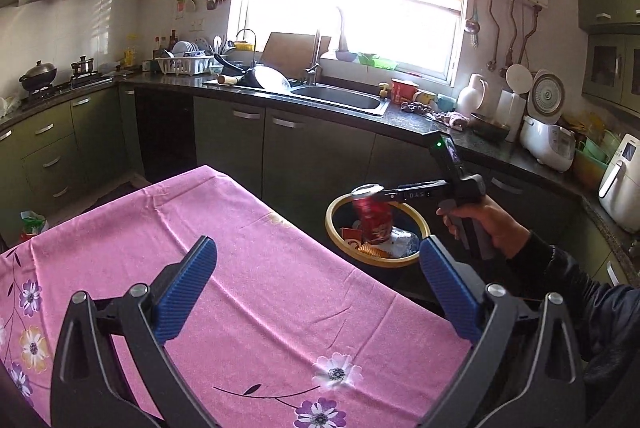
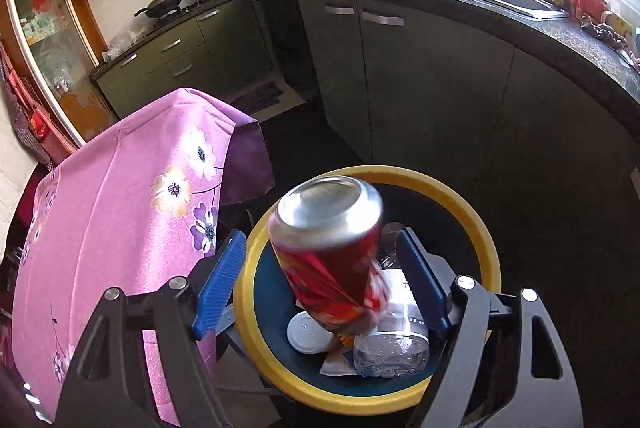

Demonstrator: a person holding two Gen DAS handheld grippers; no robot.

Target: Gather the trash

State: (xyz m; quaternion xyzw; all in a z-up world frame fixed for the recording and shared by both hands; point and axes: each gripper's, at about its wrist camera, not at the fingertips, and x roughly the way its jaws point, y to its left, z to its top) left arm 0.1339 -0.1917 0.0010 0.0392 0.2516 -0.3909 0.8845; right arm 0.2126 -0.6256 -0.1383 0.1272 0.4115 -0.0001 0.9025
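A red drink can is blurred and tilted between the spread blue fingers of my right gripper, touching neither pad, right above the yellow-rimmed trash bin. The bin holds a clear plastic bottle, a white lid and wrappers. In the left wrist view the can hangs over the bin under the right gripper. My left gripper is open and empty above the pink flowered tablecloth.
Green kitchen cabinets and a dark counter with a sink stand behind the bin. A stove with a wok is at far left. Rice cooker and appliances sit on the right counter.
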